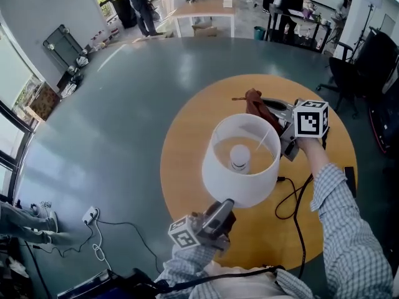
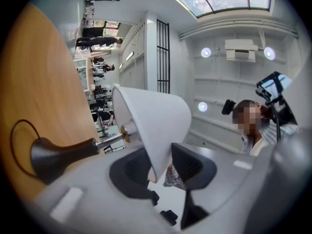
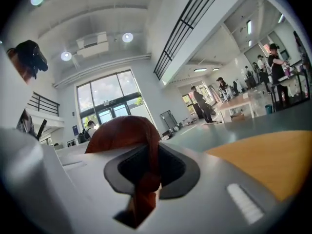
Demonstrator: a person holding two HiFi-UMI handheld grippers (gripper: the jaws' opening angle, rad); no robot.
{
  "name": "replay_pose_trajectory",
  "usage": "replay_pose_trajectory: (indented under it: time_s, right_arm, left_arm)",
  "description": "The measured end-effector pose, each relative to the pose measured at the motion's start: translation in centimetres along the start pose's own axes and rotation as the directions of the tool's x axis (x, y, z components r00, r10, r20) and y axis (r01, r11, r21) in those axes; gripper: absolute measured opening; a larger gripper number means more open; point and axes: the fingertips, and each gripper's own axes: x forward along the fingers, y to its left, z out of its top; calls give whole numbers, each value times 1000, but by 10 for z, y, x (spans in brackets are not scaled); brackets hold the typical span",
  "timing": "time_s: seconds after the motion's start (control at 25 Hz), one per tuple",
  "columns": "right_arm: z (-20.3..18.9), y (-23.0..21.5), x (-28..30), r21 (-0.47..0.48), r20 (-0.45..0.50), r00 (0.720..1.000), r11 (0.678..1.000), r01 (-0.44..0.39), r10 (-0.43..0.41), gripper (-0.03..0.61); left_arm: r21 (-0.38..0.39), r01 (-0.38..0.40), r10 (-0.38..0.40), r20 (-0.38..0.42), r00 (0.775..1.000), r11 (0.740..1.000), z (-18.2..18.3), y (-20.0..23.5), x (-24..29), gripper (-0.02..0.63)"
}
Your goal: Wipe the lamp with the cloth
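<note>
So, nearest to me, the left gripper (image 1: 219,213) is clamped on the rim of the lamp (image 1: 240,167) shade on my side. In the left gripper view (image 2: 163,167) the thin white wall runs right down between the two dark pads, pinched there. I read that hand as the steadying one, so the lamp doesn't spin or tip while the other works.

The lamp stands about in the middle of the round wooden table (image 1: 187,167). It has a plain white drum shade, open at the top, so I can look straight down at the bulb (image 1: 239,156). The flared black base (image 2: 58,152) shows only in the left gripper view. A black cord (image 1: 293,198) loops away toward the table's right edge. The shade looks clean and light, probably easy to dent.

Past the shade, at its far right side, the right gripper (image 1: 279,120) has its jaws closed on the cloth (image 1: 254,103). It's a rusty brown rag, bunched up and sticking out beyond the tips. In the right gripper view (image 3: 151,172) the cloth (image 3: 126,133) fills the gap and flops over the top. I can't tell whether it's actually touching the shade.

My guess is this is the approach or the very start of the wipe. Next I'd want the bunched part pressed lightly on the outer wall and swept around it, gentle enough not to fight the left grip.
</note>
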Motion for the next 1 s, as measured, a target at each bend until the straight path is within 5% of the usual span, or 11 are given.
replay_pose_trajectory:
  time_s: [0.2,0.44,0.56,0.72,1.0]
  right_arm:
    - [-19,-20,-1,36,-39,998,998,60,-58,49]
    - [2,-7,26,-161,-231,973,986,-51,12,49]
    - [1,9,47,-256,-413,910,953,-159,41,50]
    - [-11,36,73,-313,-609,789,890,-331,79,49]
    - [-22,108,98,-264,-727,638,755,-600,253,49]
  left_arm:
    - [6,-2,2,6,1000,1000,2,-2,-2,126]
    - [5,-2,2,0,1000,1000,1,0,-1,124]
    - [4,-2,2,1,1000,1000,0,-1,1,124]
    - [3,-4,4,-2,1000,1000,-1,-1,4,123]
    - [9,-7,8,-2,1000,1000,-1,3,3,124]
